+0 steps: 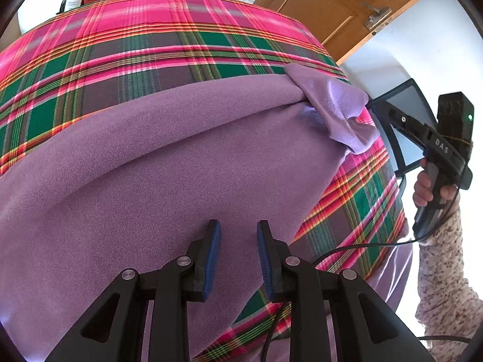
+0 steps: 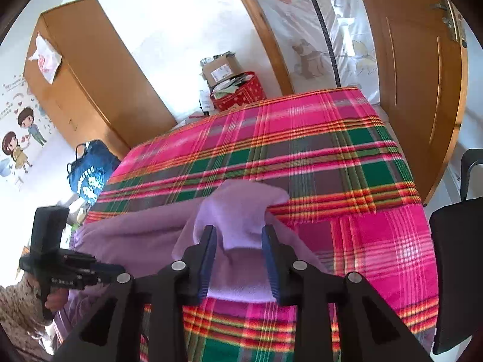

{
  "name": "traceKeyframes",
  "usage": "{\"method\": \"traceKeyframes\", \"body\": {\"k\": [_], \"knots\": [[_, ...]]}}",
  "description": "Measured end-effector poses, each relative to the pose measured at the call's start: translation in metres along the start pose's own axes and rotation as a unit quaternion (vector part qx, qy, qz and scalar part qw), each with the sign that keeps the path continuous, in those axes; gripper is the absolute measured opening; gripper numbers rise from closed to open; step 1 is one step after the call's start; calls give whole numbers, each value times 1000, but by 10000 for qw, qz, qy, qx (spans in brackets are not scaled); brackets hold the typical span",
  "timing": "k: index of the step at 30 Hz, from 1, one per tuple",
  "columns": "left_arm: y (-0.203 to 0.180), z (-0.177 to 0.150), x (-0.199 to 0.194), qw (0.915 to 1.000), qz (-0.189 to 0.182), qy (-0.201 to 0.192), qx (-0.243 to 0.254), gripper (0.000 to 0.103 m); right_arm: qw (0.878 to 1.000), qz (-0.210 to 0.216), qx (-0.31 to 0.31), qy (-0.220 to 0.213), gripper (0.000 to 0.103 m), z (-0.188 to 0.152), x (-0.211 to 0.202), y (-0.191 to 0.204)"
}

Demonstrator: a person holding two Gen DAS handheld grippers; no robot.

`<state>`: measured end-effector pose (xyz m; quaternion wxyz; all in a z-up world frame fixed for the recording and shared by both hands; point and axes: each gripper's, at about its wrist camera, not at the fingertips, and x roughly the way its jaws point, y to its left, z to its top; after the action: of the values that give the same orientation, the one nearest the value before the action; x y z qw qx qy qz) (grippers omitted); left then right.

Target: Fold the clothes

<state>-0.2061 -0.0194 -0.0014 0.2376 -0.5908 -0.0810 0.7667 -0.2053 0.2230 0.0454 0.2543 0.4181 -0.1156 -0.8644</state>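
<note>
We have the purple fleece garment (image 1: pixel 169 163) spread across the plaid bedcover (image 1: pixel 151 48), filling most of the left wrist view from 9 o'clock through centre, one long fold ridge running across it. Its loose flap (image 1: pixel 335 108), a sleeve or corner, we cannot tell which, lies bunched at about 2 o'clock near the bed edge. Our left gripper (image 1: pixel 238 259) hovers over the near fleece with jaws partly apart and nothing pinched between them. Our right gripper (image 2: pixel 238 259) has the paler flap (image 2: pixel 241 211) lying between its fingers, but the pads stand clear of the cloth, so we read it as open and not gripping. Judgement: we are mid-fold, with the flap freshly laid inward and not yet flat. The next move likely calls for pulling the right gripper clear without dragging fleece, smoothing the bunch, then taking a fresh edge with both grippers for the next fold.
</note>
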Motion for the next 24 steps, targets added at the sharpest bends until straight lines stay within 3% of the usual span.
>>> {"method": "traceKeyframes", "body": {"k": [9,11,12,13,19,24], "knots": [[-1,1,1,10000,19,5,33,27,9991,173,148,367,38,15,33,-13],[-1,2,2,10000,30,19,33,27,9991,133,153,365,33,17,37,-12],[-1,2,2,10000,27,26,22,27,9994,131,137,300,13,18,36,-11],[-1,2,1,10000,21,31,8,27,9997,120,129,187,8,19,33,-11],[-3,4,0,9999,89,55,57,27,9969,-463,322,-550,8,29,1,-25],[-1,9,-2,9999,167,24,-4,27,9872,-1025,594,-1070,8,34,-23,-46]]}}
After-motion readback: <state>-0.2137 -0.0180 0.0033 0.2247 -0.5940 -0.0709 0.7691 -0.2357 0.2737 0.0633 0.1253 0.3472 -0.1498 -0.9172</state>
